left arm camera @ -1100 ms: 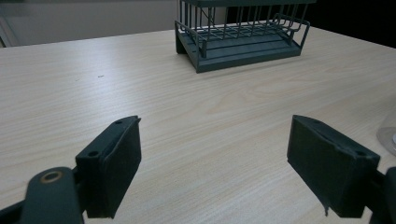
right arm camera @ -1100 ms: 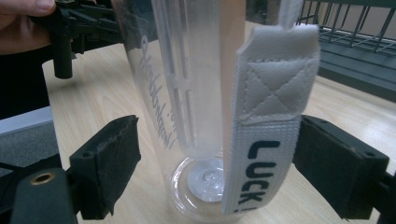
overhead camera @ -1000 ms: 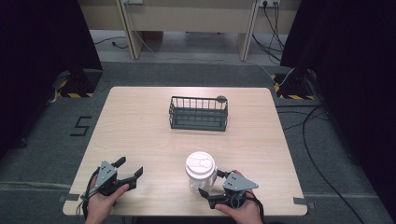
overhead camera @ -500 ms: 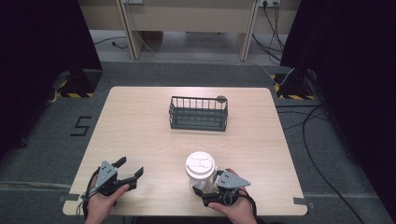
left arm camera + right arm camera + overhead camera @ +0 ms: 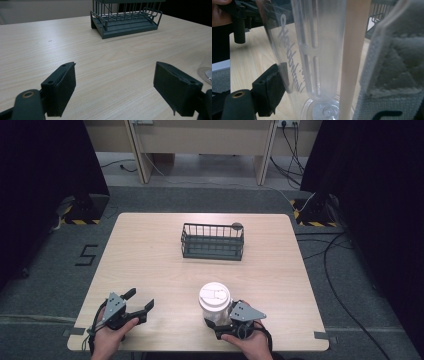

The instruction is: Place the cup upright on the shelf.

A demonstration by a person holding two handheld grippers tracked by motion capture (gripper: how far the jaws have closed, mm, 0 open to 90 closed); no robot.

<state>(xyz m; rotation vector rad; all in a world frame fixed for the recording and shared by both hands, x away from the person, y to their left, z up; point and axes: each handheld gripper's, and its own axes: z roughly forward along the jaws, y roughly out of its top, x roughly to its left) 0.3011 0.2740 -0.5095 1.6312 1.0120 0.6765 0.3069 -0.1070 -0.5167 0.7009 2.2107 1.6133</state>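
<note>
Pale wood tabletop [image 5: 150,255] sits on grey carpet, with dark curtains at both sides and desk legs beyond the far edge. Most of the surface is bare, leaving wide open room on the left half and between the near items and the far ones.

One clear plastic cup [image 5: 215,304] with a white lid stands upright near the front edge, slightly right of centre, its long axis vertical and the lid facing up. In the right gripper view the cup's clear wall [image 5: 317,50] with printed script fills the space ahead, very close. The right gripper [image 5: 226,320] sits at the cup's base, held by one hand at the table's near edge. One black jaw presses against the cup's wall; the other is hidden, so it appears to be clamped on the cup, though that is not certain.

The left gripper [image 5: 142,302] rests near the front left corner, well apart from the cup, jaws spread wide with nothing between them.

One dark wire basket [image 5: 212,241] stands toward the far edge, centred, its long side running left to right.
</note>
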